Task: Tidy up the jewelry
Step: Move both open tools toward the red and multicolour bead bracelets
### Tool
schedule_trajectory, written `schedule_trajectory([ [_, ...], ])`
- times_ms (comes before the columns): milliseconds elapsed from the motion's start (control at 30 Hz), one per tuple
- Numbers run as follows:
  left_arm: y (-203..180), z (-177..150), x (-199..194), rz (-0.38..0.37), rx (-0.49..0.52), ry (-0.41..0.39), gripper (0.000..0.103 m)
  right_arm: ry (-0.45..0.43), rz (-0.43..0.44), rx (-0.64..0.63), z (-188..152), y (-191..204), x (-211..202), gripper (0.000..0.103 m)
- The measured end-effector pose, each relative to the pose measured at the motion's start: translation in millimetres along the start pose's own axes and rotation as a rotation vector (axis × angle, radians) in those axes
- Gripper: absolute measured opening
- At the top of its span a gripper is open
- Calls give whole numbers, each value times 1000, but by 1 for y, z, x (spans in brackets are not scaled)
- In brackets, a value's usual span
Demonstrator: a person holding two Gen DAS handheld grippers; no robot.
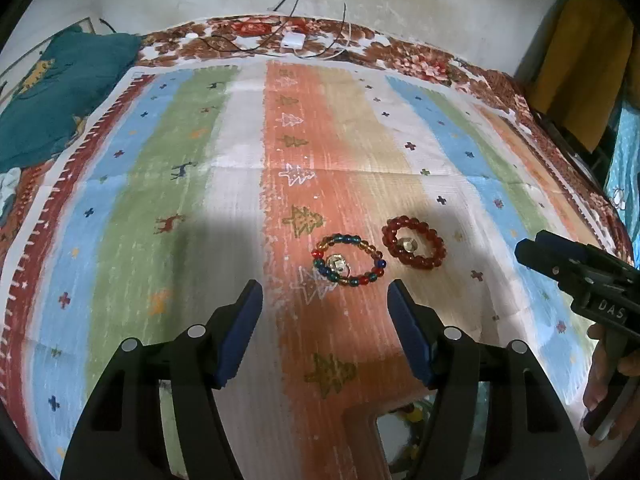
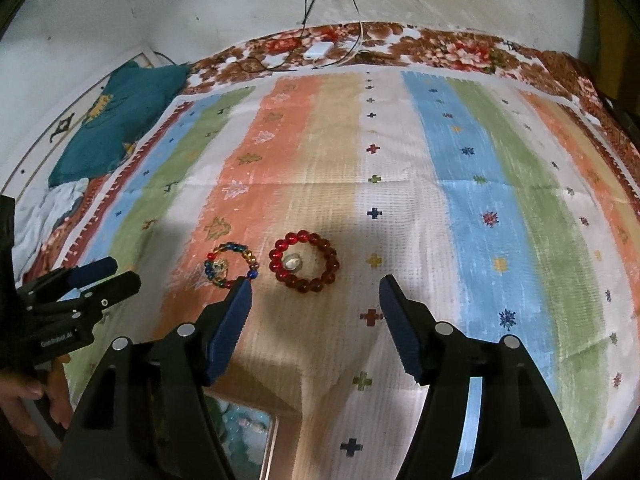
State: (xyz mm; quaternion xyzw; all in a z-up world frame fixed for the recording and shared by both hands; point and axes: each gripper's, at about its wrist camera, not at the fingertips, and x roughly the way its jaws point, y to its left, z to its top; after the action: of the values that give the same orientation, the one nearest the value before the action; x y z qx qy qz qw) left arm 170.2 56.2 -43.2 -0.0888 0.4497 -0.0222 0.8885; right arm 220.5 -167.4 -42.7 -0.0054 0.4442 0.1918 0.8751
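Left gripper (image 1: 325, 296) and right gripper (image 2: 315, 294) both spread, nothing between the pads. Multicoloured glass-bead bracelet (image 1: 349, 261) and dark red bead bracelet (image 1: 413, 247) lie side by side, apart, on the striped woven cloth (image 1: 240, 184), each ringing a small metallic piece.

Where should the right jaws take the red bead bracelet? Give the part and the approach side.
Probably the near arc of the red bead bracelet, taken from above. It lies flat on the striped cloth with a small silvery ring inside the loop, so one jaw should go down inside the circle, clear of that ring, and the other outside. The right gripper hovers open, nearly over it.
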Motion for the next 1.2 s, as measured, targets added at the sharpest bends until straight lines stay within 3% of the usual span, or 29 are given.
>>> schedule_trajectory([
  [500, 1, 16, 43, -25, -6, 65, 65, 65, -13, 9, 6, -4, 40, 66],
  [1200, 2, 28, 94, -5, 40, 144, 64, 143, -7, 71, 9, -16, 86, 66],
])
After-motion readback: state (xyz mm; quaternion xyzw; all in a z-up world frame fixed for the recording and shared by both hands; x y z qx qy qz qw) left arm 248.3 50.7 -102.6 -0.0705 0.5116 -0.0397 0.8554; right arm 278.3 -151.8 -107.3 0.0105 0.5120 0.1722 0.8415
